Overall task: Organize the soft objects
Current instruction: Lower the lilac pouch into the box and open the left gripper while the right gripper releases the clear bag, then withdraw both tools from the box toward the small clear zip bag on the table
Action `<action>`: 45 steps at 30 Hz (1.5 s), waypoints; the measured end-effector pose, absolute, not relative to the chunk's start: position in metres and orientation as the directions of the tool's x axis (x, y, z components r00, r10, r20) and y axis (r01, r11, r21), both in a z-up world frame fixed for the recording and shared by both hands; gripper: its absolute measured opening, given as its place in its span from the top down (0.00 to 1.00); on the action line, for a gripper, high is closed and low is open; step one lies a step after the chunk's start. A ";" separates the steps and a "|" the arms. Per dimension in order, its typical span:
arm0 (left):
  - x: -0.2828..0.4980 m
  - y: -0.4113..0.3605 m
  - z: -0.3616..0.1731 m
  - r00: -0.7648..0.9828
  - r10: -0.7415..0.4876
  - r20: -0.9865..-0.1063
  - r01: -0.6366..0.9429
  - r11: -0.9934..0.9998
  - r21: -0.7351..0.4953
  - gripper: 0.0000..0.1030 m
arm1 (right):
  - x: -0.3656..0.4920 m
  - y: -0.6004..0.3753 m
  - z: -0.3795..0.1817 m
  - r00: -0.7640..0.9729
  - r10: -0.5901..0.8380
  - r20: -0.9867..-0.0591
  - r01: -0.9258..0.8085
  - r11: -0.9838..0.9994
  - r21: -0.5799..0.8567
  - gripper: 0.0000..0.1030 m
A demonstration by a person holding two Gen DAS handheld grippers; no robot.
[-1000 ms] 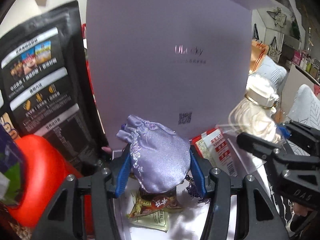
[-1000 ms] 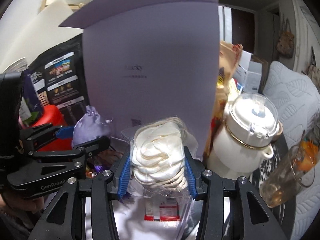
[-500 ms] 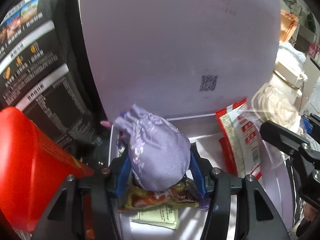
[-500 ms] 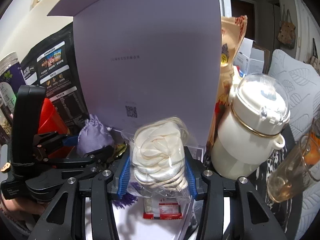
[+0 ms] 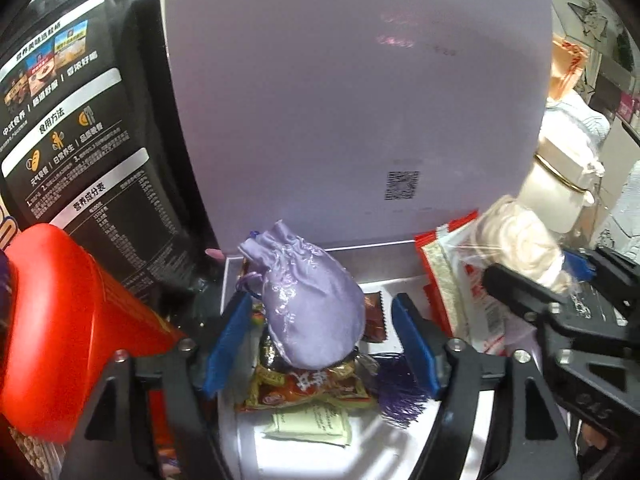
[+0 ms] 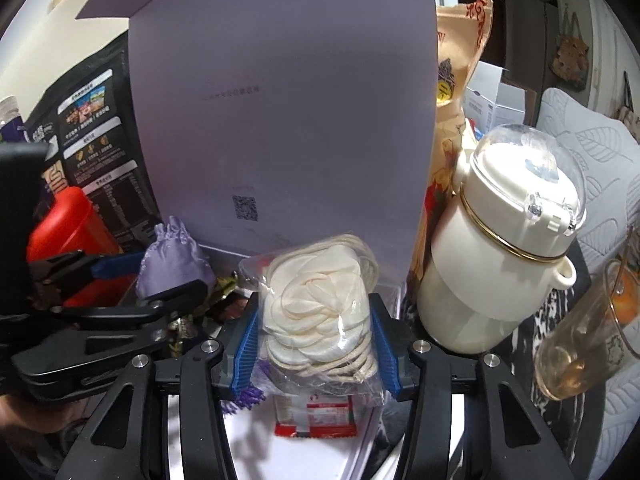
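Note:
A lilac satin drawstring pouch (image 5: 312,308) rests on snack packets (image 5: 308,390) inside the open lilac box (image 5: 320,249), at its left side. My left gripper (image 5: 320,340) straddles the pouch; its jaws are opening and the blue pads stand off it, with a clear gap on the right. The pouch (image 6: 172,264) and left gripper (image 6: 160,280) also show in the right wrist view. My right gripper (image 6: 316,344) is shut on a clear bag of cream cotton pads (image 6: 320,304), its jaws starting to open, above a red-and-white packet (image 6: 316,416).
The box lid (image 6: 280,80) stands upright behind. A black food bag (image 5: 80,140) and a red container (image 5: 60,320) crowd the left. A cream flask (image 6: 500,260), a glass cup (image 6: 580,352) and a tan bag (image 6: 460,60) stand to the right.
The left jaws have widened and let go of the pouch, which now sits on the packets. The right gripper has sunk slightly toward the box with the bag between its pads.

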State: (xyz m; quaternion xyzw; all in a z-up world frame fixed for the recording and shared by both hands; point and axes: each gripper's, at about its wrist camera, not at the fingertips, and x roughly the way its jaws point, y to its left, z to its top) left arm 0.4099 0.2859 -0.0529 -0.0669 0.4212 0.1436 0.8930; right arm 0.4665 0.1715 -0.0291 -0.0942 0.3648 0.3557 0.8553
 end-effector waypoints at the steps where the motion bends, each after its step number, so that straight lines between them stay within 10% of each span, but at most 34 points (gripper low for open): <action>1: 0.409 0.285 -0.052 0.601 0.210 -0.771 -0.317 0.948 0.012 0.27 | 0.467 0.172 -0.030 0.480 0.541 -0.691 -0.679 0.727 0.098 0.51; 18: 0.407 0.297 -0.046 0.606 0.209 -0.768 -0.326 0.945 0.000 0.27 | 0.472 0.166 -0.019 0.507 0.526 -0.683 -0.666 0.742 0.077 0.17; 45: 0.336 0.252 0.076 0.756 0.269 -0.597 -0.333 0.943 0.004 0.25 | 0.408 0.122 0.084 0.611 0.588 -0.530 -0.665 0.745 0.060 0.17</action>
